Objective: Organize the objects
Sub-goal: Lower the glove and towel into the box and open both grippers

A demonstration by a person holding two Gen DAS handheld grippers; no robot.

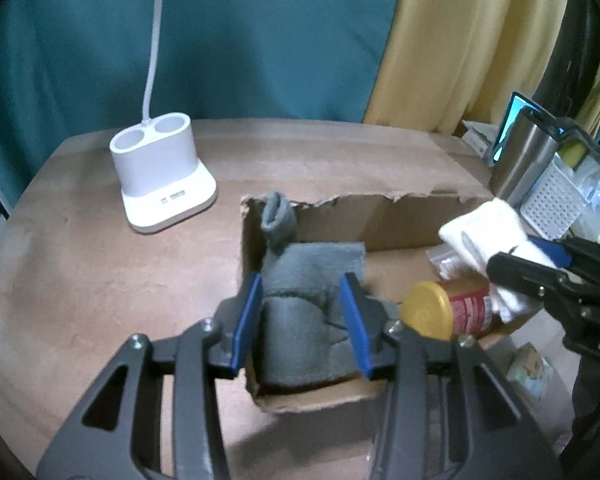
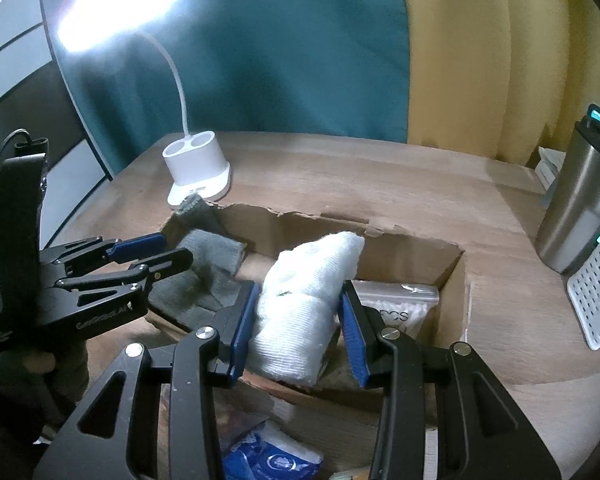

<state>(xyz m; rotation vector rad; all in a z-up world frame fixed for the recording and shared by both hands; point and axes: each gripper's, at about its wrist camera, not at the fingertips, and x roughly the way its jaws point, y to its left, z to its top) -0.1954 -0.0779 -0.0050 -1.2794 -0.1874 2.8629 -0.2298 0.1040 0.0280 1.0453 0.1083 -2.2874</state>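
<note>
- Black left gripper [image 1: 304, 320] fills the foreground of the left wrist view, its 2 blue-padded fingers spread on either side of a gray sock [image 1: 308, 312] without clearly pressing it.
- Gray sock is thick, fuzzy and folded, lying in the left end of a torn brown cardboard box [image 1: 380, 224]; one cuff end stands up against the box's back wall.
- Right gripper [image 2: 298, 322] pinches a white sock [image 2: 304, 300] between its blue pads, held over the middle of the box.
- White sock is ribbed, rolled into a plump bundle, its free end tilting up and away.
- Beside it in the box lie a yellow-lidded jar [image 1: 444, 312] on its side and a clear packet of cotton swabs [image 2: 400, 304].
- Box rests on a wooden table [image 1: 80, 260], near a white lamp base [image 1: 160, 184] and a steel tumbler [image 2: 580, 208].
</note>
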